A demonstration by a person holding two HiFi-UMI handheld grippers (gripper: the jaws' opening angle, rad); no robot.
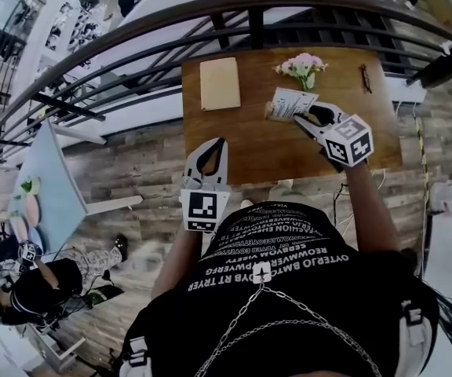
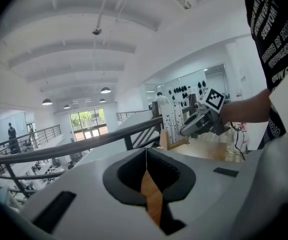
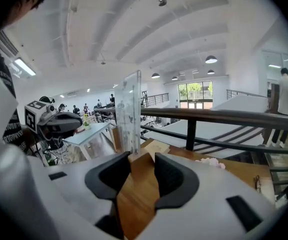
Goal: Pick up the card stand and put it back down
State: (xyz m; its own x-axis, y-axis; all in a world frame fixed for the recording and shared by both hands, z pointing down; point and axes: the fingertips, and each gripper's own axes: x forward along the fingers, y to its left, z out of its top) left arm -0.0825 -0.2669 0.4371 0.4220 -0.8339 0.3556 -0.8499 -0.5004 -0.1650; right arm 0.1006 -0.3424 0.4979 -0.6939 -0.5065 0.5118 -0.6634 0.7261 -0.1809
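Showing the card stand (image 3: 128,109), judged light and rigid, clamped at its wooden base by the right gripper (image 3: 142,158); left gripper (image 2: 145,153) closed, empty.

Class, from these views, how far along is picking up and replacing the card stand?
Done: the grasp; the right gripper clamps the card stand by its wooden base. In hand: the stand looks lifted off the table. Remaining: setting it back down and releasing. The left gripper is shut.

text readable: none | black shirt (image 1: 289,246): rows of white capital lettering, upside down in head view, words not legible | card stand (image 1: 291,103): print too small to read
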